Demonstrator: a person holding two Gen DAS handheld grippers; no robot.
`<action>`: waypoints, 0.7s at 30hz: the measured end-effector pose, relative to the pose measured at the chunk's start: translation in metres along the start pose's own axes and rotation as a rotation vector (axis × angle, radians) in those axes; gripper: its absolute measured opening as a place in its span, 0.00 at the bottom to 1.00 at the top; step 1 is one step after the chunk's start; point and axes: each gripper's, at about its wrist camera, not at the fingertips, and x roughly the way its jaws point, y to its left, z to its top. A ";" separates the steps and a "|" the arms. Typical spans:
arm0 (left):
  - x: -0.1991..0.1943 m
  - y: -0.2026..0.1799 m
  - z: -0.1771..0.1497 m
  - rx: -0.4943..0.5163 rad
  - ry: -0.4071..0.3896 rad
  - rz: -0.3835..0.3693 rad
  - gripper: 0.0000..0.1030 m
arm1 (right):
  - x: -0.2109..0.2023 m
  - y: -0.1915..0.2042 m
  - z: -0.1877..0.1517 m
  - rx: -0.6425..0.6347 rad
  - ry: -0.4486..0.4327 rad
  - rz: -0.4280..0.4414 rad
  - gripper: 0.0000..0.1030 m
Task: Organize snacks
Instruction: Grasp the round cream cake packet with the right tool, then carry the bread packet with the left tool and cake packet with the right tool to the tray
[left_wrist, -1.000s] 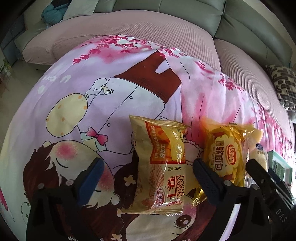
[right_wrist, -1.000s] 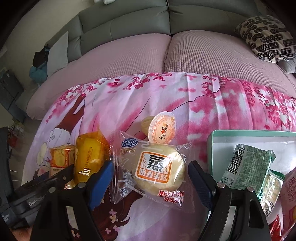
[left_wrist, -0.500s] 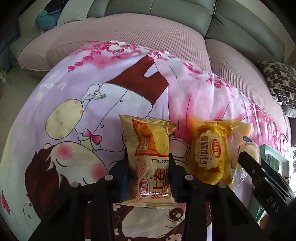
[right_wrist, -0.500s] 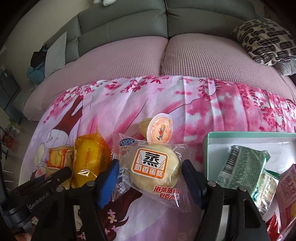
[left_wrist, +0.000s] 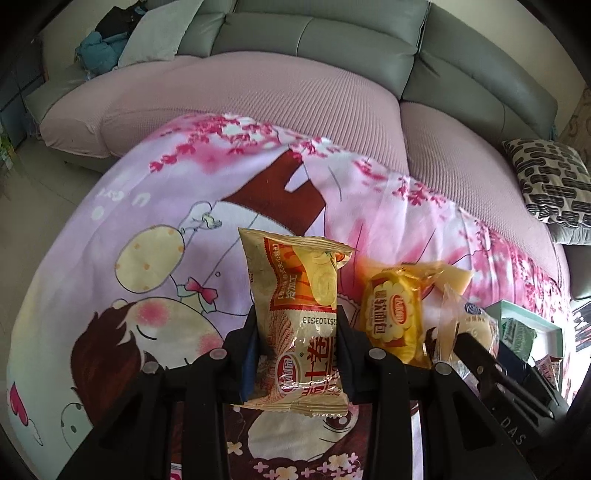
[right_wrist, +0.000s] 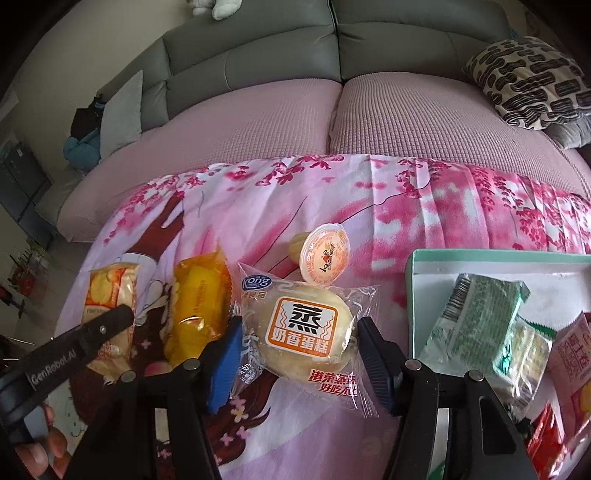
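Egg-roll snack packet (left_wrist: 301, 328) pinched by our left gripper (left_wrist: 297, 354); our right gripper (right_wrist: 299, 363) fingers (right_wrist: 223, 362) spread around steamed cake packet (right_wrist: 308, 325), near teal box (right_wrist: 413, 273)

left gripper (left_wrist: 297, 354) clamped tight, right gripper (right_wrist: 301, 354) half closed, fingers low

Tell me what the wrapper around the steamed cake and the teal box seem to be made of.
Steamed cake wrapper: thin clear plastic film, glossy; the pale cake shows through and the sealed edges crinkle. Teal box: probably cardboard, matte, with a thin straight wall and white inside, though the pictures leave that open.
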 end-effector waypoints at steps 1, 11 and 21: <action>-0.003 0.000 0.000 0.002 -0.007 -0.002 0.36 | -0.004 0.000 -0.001 0.000 -0.005 0.002 0.62; -0.034 -0.006 -0.004 0.028 -0.061 -0.009 0.36 | -0.042 -0.002 -0.007 0.018 -0.047 0.001 0.62; -0.060 -0.040 -0.007 0.102 -0.120 -0.060 0.36 | -0.085 -0.032 -0.017 0.084 -0.103 -0.031 0.62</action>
